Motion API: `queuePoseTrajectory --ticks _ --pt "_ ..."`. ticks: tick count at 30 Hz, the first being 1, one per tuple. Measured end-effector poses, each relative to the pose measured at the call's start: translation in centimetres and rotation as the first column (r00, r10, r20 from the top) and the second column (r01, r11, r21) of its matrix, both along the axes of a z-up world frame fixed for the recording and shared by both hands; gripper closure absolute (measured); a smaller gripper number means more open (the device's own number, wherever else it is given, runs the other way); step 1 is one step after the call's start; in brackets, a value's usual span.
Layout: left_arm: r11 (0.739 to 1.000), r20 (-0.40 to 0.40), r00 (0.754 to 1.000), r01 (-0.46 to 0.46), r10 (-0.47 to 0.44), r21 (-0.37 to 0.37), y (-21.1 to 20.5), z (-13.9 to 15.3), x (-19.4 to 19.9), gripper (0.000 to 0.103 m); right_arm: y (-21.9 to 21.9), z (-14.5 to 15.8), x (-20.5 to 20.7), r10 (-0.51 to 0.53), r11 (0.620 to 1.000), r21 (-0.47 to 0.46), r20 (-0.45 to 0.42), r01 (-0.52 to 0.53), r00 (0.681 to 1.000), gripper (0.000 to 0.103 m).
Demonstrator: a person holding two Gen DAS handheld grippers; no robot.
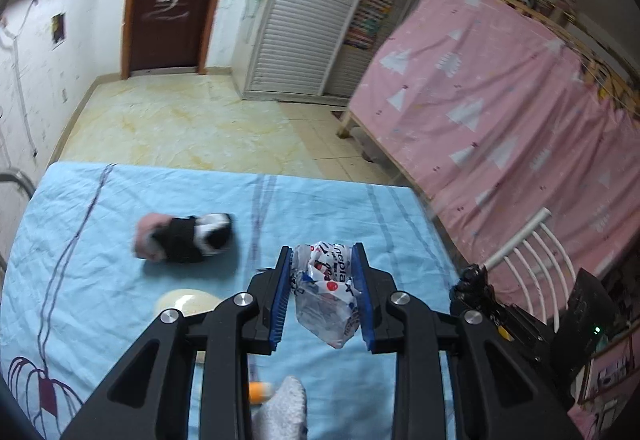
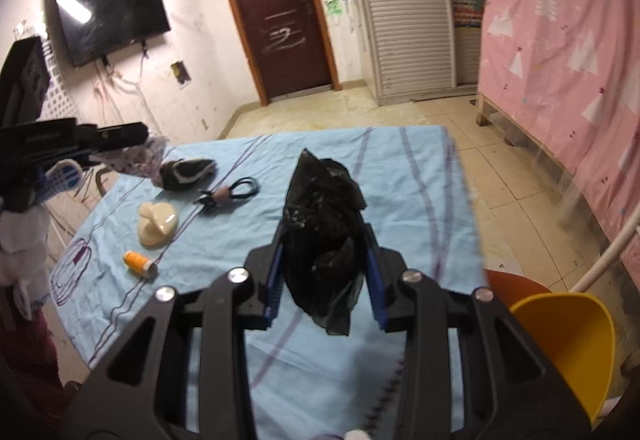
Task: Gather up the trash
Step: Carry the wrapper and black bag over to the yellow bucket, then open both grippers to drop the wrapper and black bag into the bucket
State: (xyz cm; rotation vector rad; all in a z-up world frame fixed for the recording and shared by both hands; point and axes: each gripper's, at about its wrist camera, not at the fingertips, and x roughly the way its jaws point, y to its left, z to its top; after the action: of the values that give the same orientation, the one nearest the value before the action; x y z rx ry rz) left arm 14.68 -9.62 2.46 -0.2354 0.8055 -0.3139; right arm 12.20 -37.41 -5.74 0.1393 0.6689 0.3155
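My left gripper is shut on a crumpled printed plastic wrapper and holds it above the blue-sheeted table. My right gripper is shut on a black plastic trash bag, held above the same table. The left gripper also shows at the left of the right wrist view, with the wrapper hanging from it. The black bag shows at the right edge of the table in the left wrist view.
On the table lie a black, white and pink cloth bundle, a cream dish, an orange thread spool and a black coiled cable. A yellow bin stands at the right. A pink-curtained bed is beyond.
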Motion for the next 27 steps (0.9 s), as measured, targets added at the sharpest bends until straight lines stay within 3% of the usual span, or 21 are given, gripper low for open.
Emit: queuePoseTrajectory --ticks 12,27 --pt "0.973 0.044 0.972 0.228 -0.230 0.043 -11.9 2.4 -2.6 0.082 -9.8 -0.2 -3.8 -0.190 0.981 0.042 0.031 0.189 0.981 0.069" --pt "0.889 0.022 0.891 0.451 -0.454 0.081 -24.7 1.1 -4.7 0.082 -19.1 -2.5 -7.5 -0.369 0.928 0.052 0.006 0.368 0.930 0.068"
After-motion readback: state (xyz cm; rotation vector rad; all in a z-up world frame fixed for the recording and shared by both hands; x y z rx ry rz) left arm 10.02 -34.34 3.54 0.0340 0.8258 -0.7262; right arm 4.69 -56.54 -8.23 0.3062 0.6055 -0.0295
